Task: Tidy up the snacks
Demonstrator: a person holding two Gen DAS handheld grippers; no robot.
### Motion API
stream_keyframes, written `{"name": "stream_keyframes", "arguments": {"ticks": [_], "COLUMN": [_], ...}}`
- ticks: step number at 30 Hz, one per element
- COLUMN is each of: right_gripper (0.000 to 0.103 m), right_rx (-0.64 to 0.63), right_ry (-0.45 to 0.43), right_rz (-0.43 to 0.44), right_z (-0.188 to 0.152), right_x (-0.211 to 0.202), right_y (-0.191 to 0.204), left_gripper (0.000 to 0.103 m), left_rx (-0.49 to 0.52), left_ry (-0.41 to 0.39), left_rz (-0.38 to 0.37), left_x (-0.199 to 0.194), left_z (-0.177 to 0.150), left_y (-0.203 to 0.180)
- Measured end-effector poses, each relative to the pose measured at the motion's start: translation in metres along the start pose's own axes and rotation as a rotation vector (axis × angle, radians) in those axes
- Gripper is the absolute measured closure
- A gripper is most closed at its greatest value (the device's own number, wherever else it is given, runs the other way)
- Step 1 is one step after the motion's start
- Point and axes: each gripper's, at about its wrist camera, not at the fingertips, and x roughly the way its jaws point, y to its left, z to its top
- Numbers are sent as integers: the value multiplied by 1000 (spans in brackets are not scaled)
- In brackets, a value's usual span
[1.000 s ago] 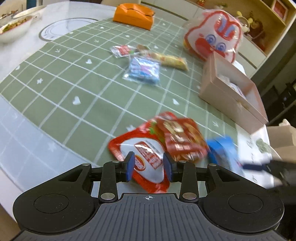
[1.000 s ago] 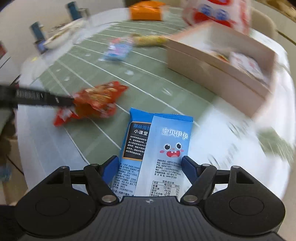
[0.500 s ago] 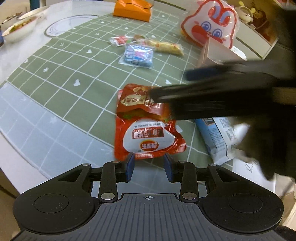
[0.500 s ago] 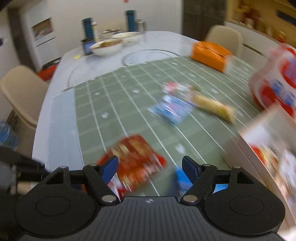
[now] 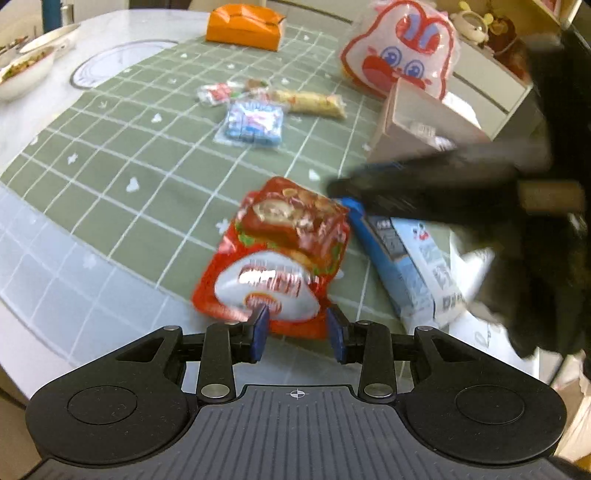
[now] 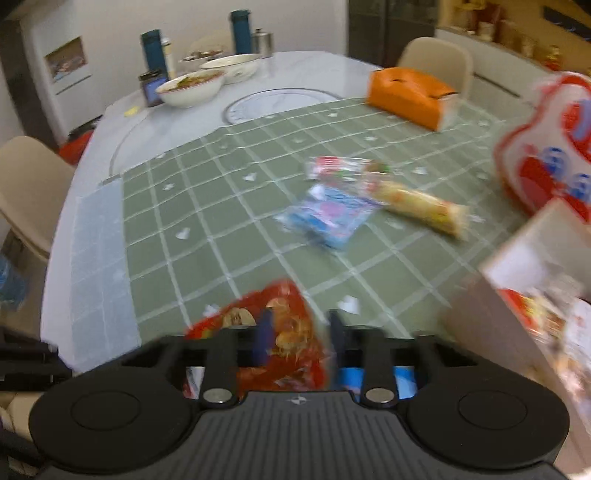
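Two red snack packets lie overlapped on the green checked mat: a red and white one nearest my left gripper, and a darker red one on top of it. My left gripper is part open, its fingers on either side of the near packet's bottom edge. Two blue packets lie to the right. My right gripper is narrowly open over the dark red packet; whether its blurred fingers touch it is unclear. In the left wrist view it is a dark blur.
A pale pink box with snacks inside stands at the right. Farther back lie a blue and white pack, a yellow bar, a small red packet, an orange tissue box and a rabbit-shaped bag. Bowls stand at the far end.
My right gripper let go of the two blue packets, swung left over the red packets, and its jaws narrowed. My left gripper stayed at the red and white packet's edge.
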Motion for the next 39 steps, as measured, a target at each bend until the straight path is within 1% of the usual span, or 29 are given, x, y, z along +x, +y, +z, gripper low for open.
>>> {"name": "stream_keyframes", "arguments": {"ticks": [4, 6, 8, 10, 12, 13, 14, 16, 17, 18, 20, 22, 25, 27, 31, 33, 35, 36, 37, 38, 39], "right_gripper": [82, 82, 81, 68, 38, 36, 35, 35, 35, 35, 35, 34, 27, 26, 26, 26, 25, 32, 35, 41, 42], "right_rx": [48, 53, 59, 78, 97, 102, 101, 99, 99, 93, 72, 78, 135, 203, 345, 358, 332, 297, 265, 238, 213], "right_ry": [16, 28, 35, 47, 40, 34, 31, 34, 24, 11, -16, -30, -33, -23, 27, 79, 155, 143, 150, 155, 159], "right_rz": [-51, -71, -74, -75, -78, -81, -81, -81, -78, -75, -69, -40, 11, -1, -65, -92, -111, -128, -122, -110, -98], "right_z": [-25, -37, -47, -55, -62, -66, -69, -72, -70, -67, -55, -34, 6, 37, 89, 104, 111, 113, 114, 113, 109], "right_x": [-13, -16, -20, -22, -25, -26, -27, -28, -30, -32, -33, -29, -8, 17, 77, 108, 133, 134, 132, 127, 117], "right_y": [-19, -21, -22, -20, -19, -17, -15, -11, -9, -7, -2, 0, -3, -7, -12, -9, -6, -3, 0, 0, 0], "left_gripper": [65, 65, 65, 65, 65, 65, 65, 65, 59, 55, 54, 54, 57, 58, 58, 58, 58, 58, 58, 58, 58], "left_rx": [-30, -46, -37, -20, 6, 24, 52, 110, 139, 144, 118, 94, 76, 63, 14, -4, -12, -17, -23, -30, -34], "left_ry": [-59, -86, -93, -88, -72, -63, -52, -28, -12, -14, -14, -10, -6, -8, -41, -59, -69, -73, -77, -80, -82], "left_rz": [21, 25, 22, 16, 3, -1, 2, 36, 67, 70, 58, 50, 26, -1, -60, -81, -97, -100, -99, -99, -99], "left_x": [-2, -3, 0, 4, 9, 12, 15, 19, 23, 24, 23, 20, 17, 15, 7, 2, -2, -2, -2, -2, -1], "left_z": [9, 15, 22, 28, 31, 31, 30, 24, 21, 18, 16, 15, 12, 9, 3, 0, 0, 0, 2, 4, 6], "left_y": [8, 13, 15, 14, 11, 8, 5, 1, -1, 1, 8, 15, 20, 22, 31, 39, 46, 49, 51, 55, 57]}}
